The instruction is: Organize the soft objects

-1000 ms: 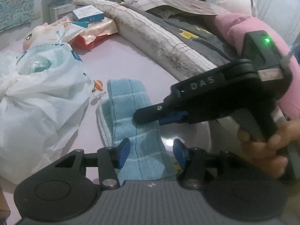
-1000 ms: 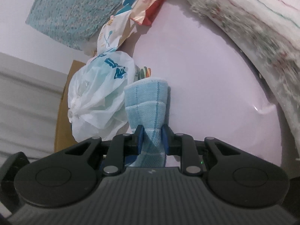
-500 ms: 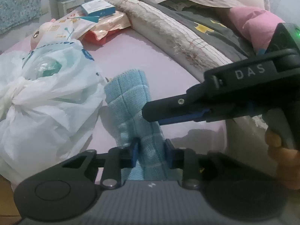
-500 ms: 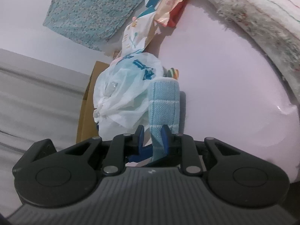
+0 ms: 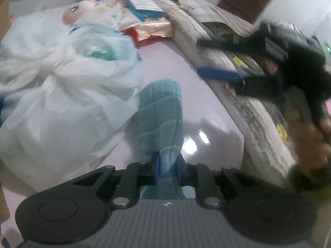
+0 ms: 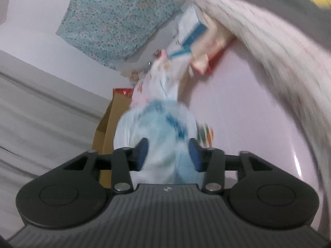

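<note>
A light blue checked towel [image 5: 160, 115] stands folded over on the glossy pink surface [image 5: 206, 111]. My left gripper [image 5: 167, 166] is shut on its near end. My right gripper [image 5: 219, 59] shows blurred at the right of the left wrist view, held in a hand, apart from the towel with its fingers spread. In the right wrist view my right gripper [image 6: 168, 155] is open and empty, with the white plastic bag [image 6: 159, 128] blurred beyond its fingers.
A knotted white plastic bag [image 5: 62, 95] lies left of the towel. Packets and a blue-white box [image 5: 144, 6] sit behind it. A rolled cream blanket [image 5: 244, 103] and dark cloth border the right. A cardboard box [image 6: 107, 128] stands off the edge.
My left gripper closed on the towel's near end. My right gripper let go of the towel, opened and pulled away up and to the right.
</note>
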